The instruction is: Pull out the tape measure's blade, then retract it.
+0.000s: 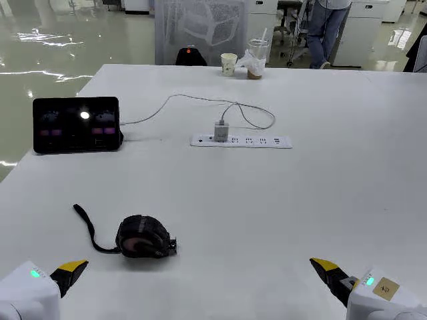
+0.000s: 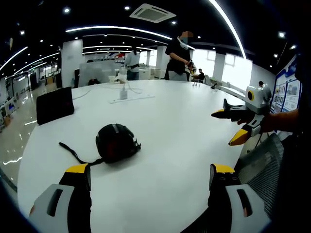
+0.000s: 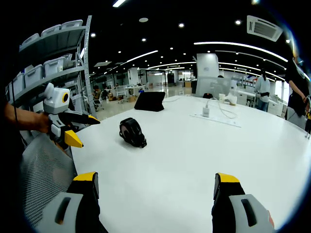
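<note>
The left gripper (image 2: 149, 171) hangs released at the near edge of the desk (image 1: 280, 207), its yellow-tipped jaws spread wide with nothing between them. The right gripper (image 3: 156, 177) matches it on the other side, also released and empty. They flank the work like this, I judge, because the job needs two roles: one to pin the case, the other to draw the blade.

The tape measure (image 1: 143, 237) lies flat on its side on the desk, closer to the left gripper than to the right one and touched by neither. Its blade looks fully wound in. Its wrist strap (image 1: 89, 229) trails off to the left. A small nub on the case's right side is probably the blade hook, though it is too small to be sure. If so, the mouth faces the right gripper, which suits a pull to the right while the left gripper clamps the body.

Farther back, well apart from the work, a tablet (image 1: 77, 125) stands propped, and a power strip (image 1: 241, 141) with a looping cable (image 1: 200, 101) lies behind it, leaving the pulling path open.
</note>
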`<state>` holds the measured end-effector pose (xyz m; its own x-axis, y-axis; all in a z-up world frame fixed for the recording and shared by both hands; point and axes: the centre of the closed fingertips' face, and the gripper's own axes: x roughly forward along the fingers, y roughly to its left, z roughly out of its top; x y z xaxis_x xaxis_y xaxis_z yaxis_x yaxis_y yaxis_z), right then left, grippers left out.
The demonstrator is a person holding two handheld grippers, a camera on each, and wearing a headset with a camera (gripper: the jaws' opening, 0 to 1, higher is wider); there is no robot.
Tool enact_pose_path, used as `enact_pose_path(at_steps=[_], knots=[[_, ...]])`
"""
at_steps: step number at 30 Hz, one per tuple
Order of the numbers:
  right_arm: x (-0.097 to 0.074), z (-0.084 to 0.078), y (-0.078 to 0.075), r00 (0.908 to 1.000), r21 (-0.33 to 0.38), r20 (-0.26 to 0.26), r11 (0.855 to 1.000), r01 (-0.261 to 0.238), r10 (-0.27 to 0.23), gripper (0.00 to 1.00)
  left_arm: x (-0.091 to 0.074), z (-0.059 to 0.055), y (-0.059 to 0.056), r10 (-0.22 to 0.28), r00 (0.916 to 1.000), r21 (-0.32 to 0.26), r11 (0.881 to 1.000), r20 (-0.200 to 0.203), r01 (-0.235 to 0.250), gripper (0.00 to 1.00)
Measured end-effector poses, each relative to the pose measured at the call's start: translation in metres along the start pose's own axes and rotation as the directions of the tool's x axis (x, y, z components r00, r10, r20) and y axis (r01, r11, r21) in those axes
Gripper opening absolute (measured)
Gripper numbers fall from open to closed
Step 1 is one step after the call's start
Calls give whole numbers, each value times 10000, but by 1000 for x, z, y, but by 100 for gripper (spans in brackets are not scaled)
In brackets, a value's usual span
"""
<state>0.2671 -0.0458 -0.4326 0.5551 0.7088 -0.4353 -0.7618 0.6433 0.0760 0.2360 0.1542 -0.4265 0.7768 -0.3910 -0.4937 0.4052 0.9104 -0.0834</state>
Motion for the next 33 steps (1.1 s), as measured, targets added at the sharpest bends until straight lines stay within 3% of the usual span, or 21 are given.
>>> enact_pose_path(at_steps=[11, 23, 33], knots=[[-3, -1, -2, 10000, 24, 9, 10000, 55, -55, 99, 0, 6, -2, -95, 9997, -48, 9999, 243, 96, 99], [-2, -1, -1, 10000, 36, 38, 10000, 28, -28, 99, -2, 4, -2, -212, 9996, -202, 9996, 200, 216, 95], [-2, 0, 0, 10000, 11, 16, 10000, -7, 7, 99, -2, 4, 1, -157, 9995, -116, 9998, 265, 160, 99]])
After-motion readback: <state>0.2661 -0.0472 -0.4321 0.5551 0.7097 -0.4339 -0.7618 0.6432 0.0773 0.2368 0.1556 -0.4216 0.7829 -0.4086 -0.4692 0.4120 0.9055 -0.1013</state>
